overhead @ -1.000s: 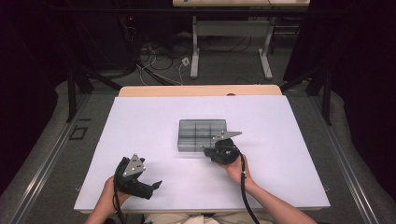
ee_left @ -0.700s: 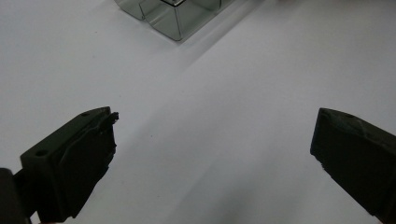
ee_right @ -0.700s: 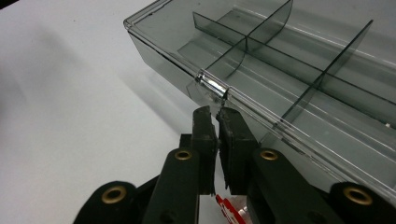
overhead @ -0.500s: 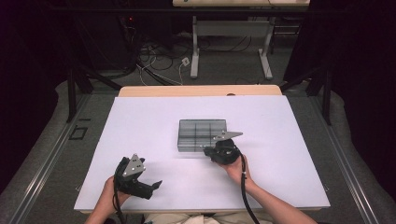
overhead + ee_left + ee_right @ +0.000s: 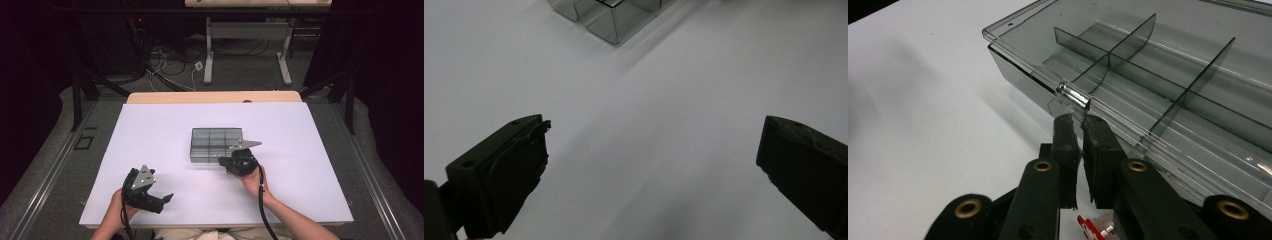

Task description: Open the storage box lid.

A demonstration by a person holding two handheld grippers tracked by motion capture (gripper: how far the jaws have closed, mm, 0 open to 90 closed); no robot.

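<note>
Overhead, the smoky compartment box [image 5: 216, 145] sits mid-table on the white table [image 5: 310, 130], with bare surface open all round it. At the box's four o'clock corner rests the right gripper [image 5: 231, 161]; the left gripper [image 5: 162, 199] lies well apart at seven o'clock, near the front edge.

From the left gripper view, its jaws stand spread wide over bare white, the box [image 5: 609, 17] at twelve o'clock.

From the right gripper view, the right gripper [image 5: 1082, 125] has its jaws nearly pressed together, tips just under the box's small latch [image 5: 1074, 96] on the near rim; whether they touch it I cannot tell.
</note>
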